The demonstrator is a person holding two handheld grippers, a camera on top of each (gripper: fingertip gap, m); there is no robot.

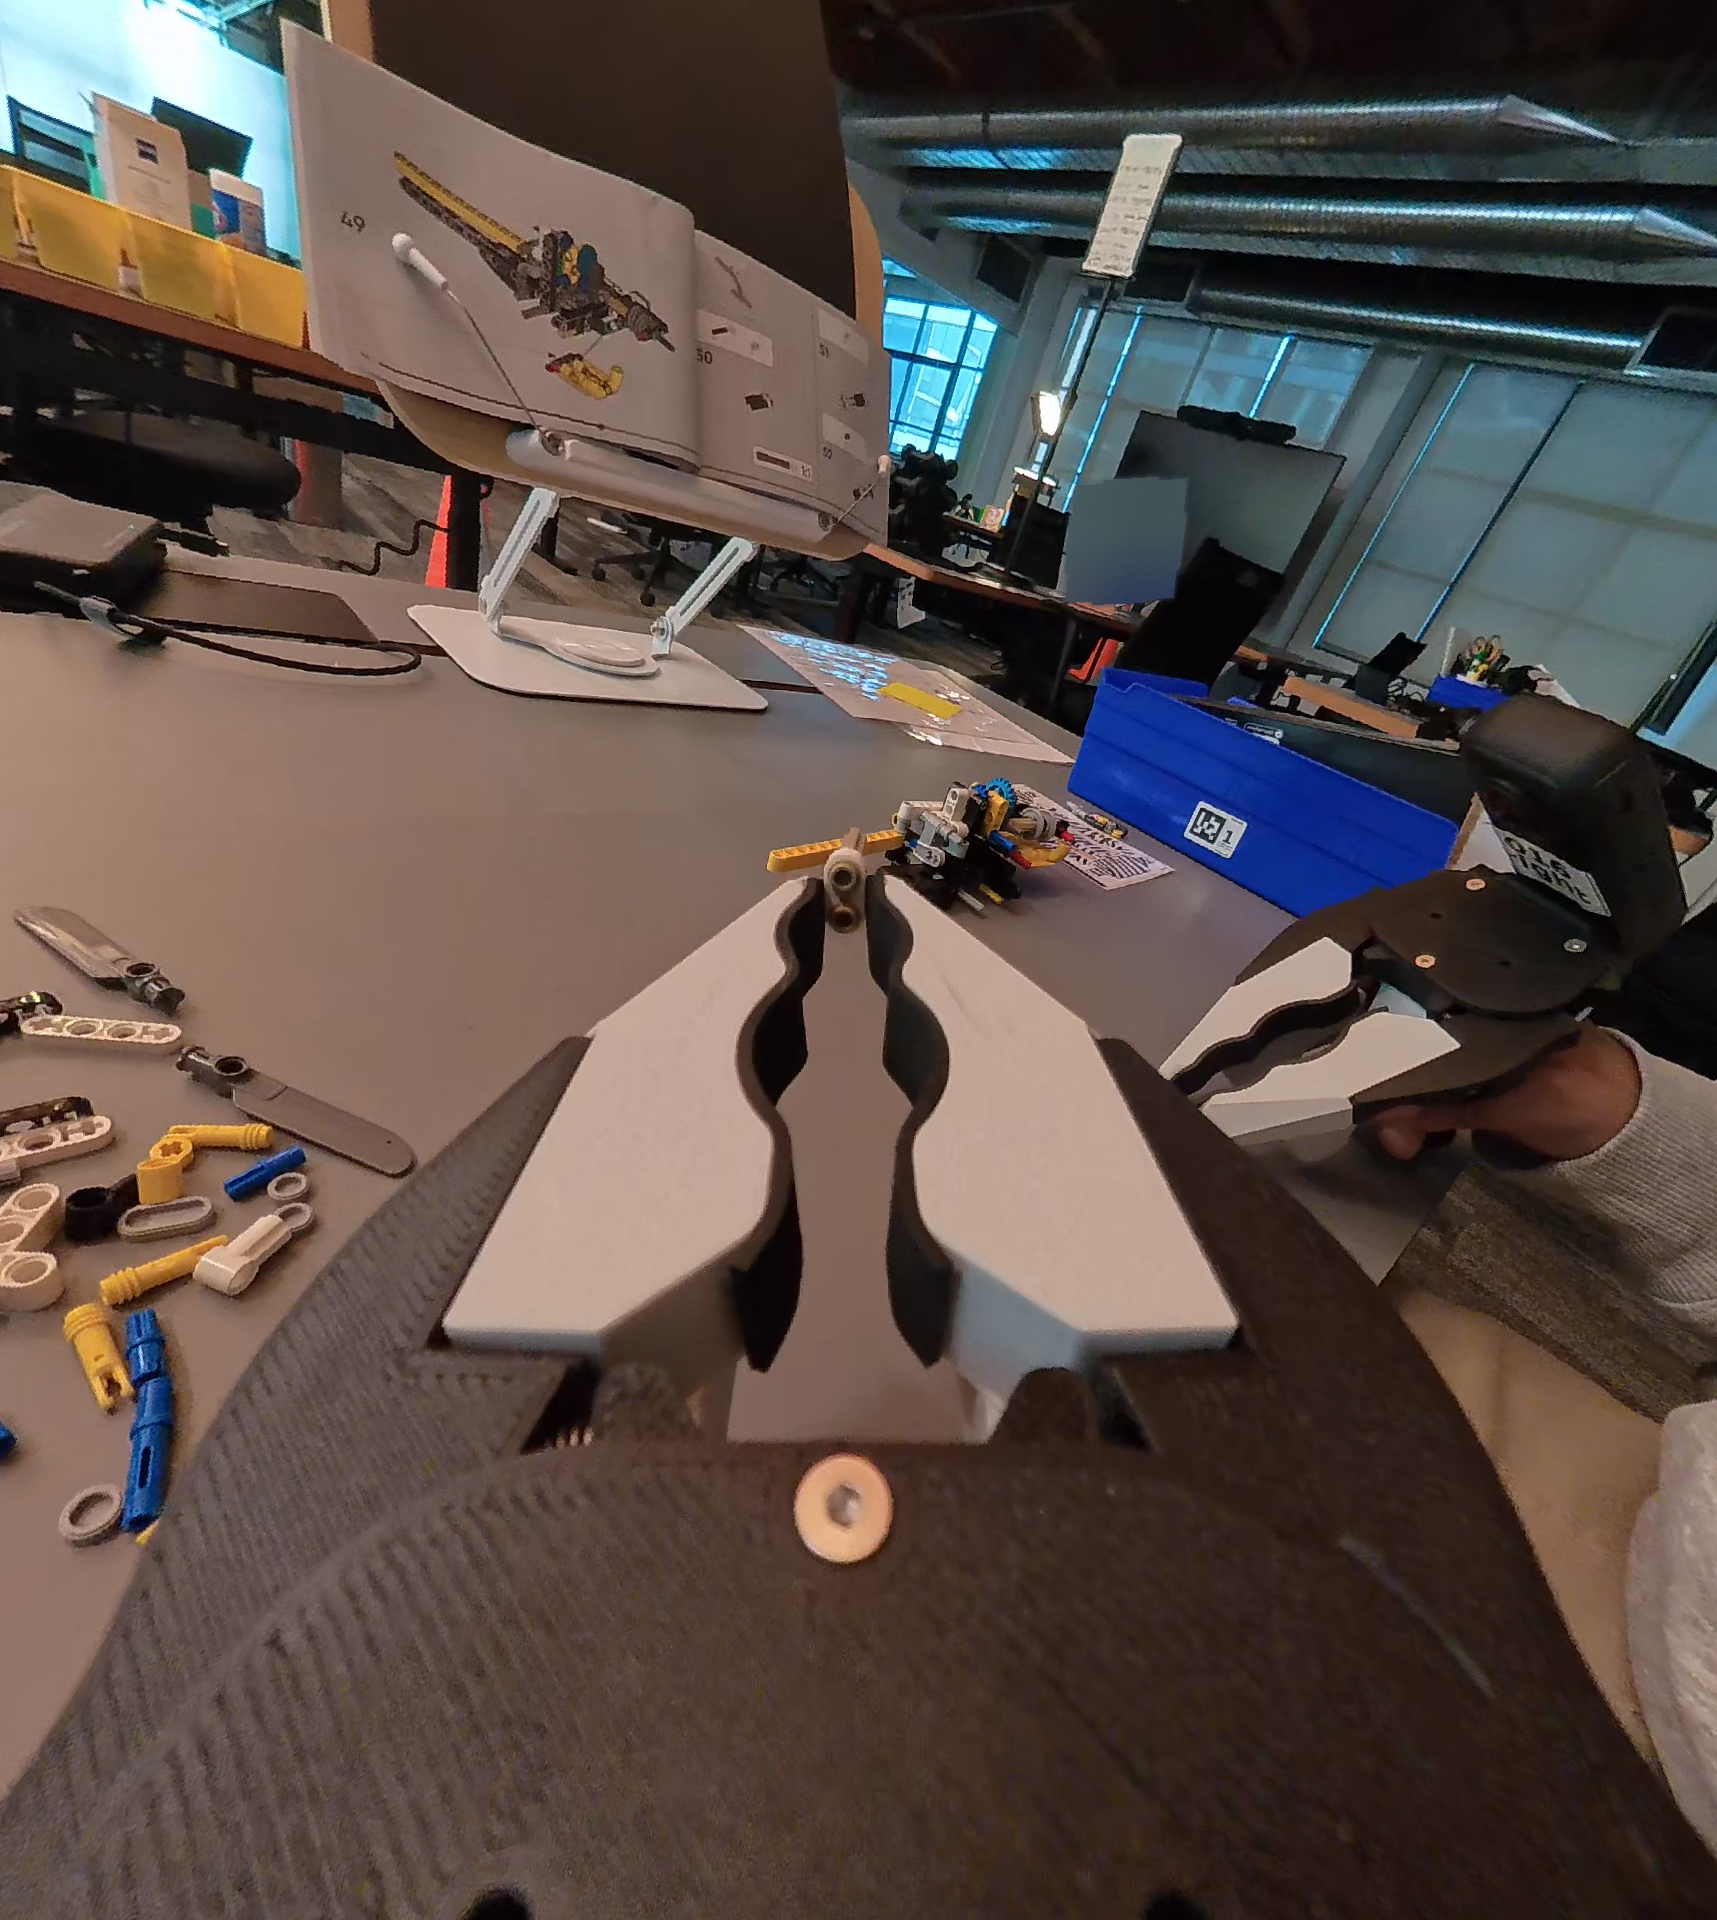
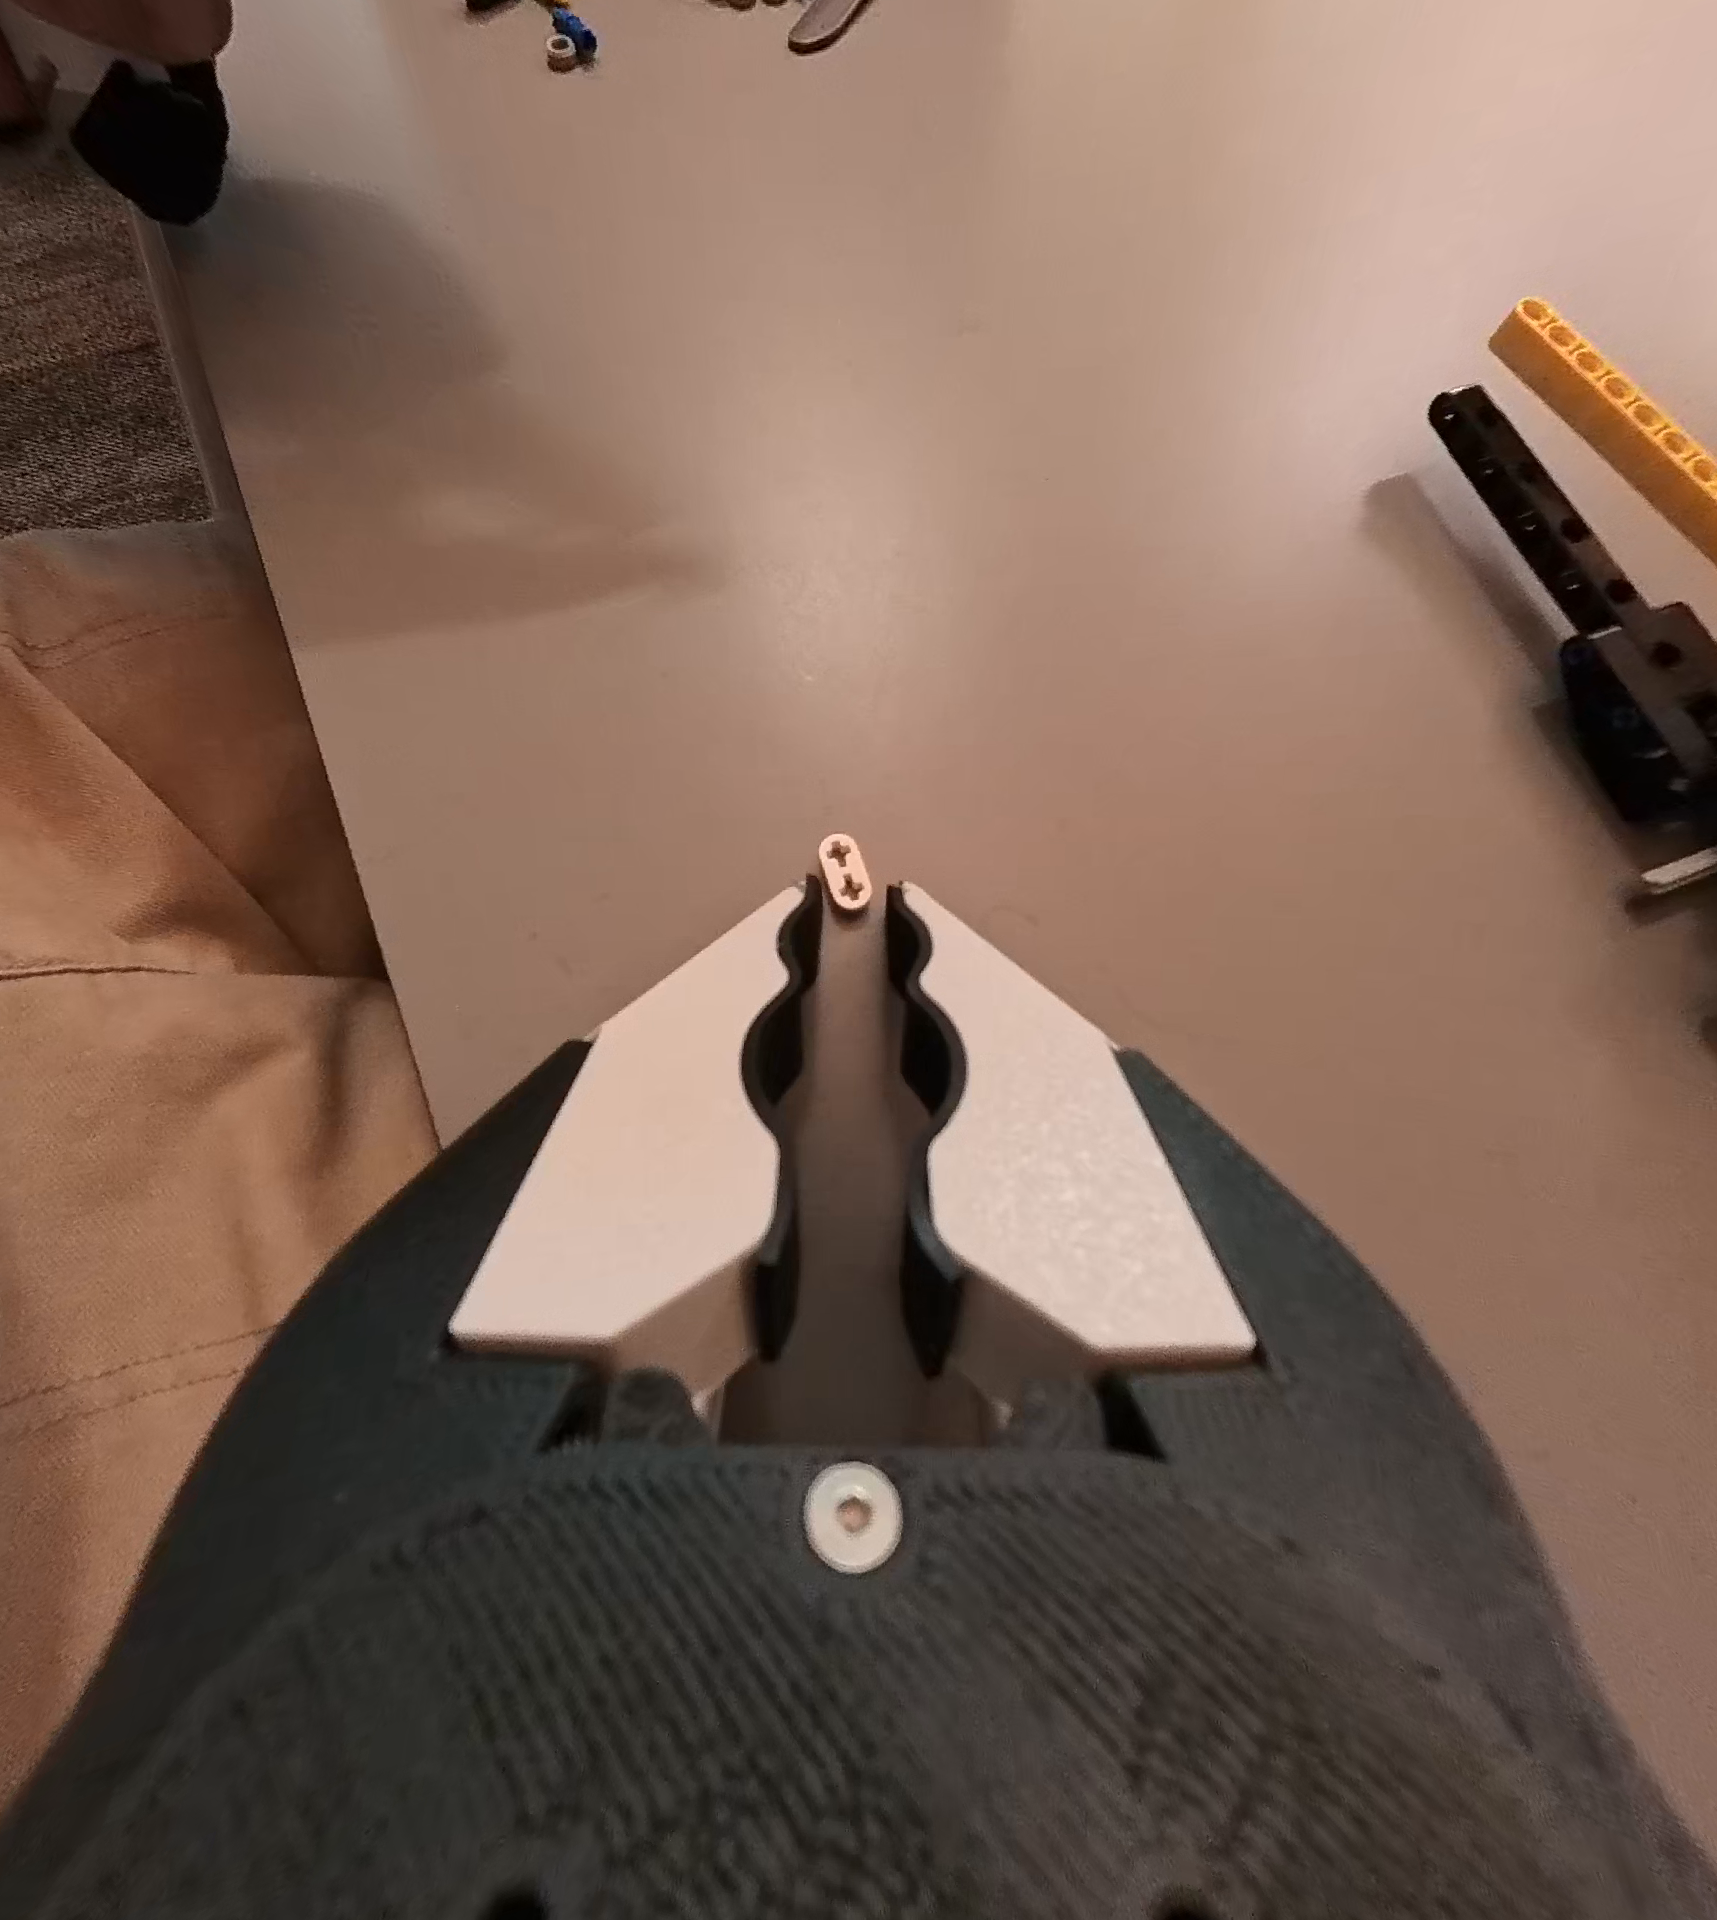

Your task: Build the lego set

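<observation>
My left gripper [image 1: 843,902] is shut on a small light-grey connector piece [image 1: 841,883] with a tan pin end, held above the table. Beyond it the partly built model [image 1: 968,836], with a yellow beam, black frame and blue gear, lies on the table. My right gripper [image 2: 850,891] is shut on a small flat two-hole link [image 2: 846,864], held over the table's near edge. The model's yellow and black beams [image 2: 1654,582] show at the right of the right wrist view. The right gripper also shows in the left wrist view [image 1: 1186,1070], low at the right, held by a hand.
Several loose pieces [image 1: 106,1216], blue, yellow, white and black, lie at the left of the table. An instruction booklet [image 1: 563,301] stands on a white stand [image 1: 584,655] at the back. A blue bin [image 1: 1249,800] sits at the far right. A person's lap [image 2: 85,935] borders the table edge.
</observation>
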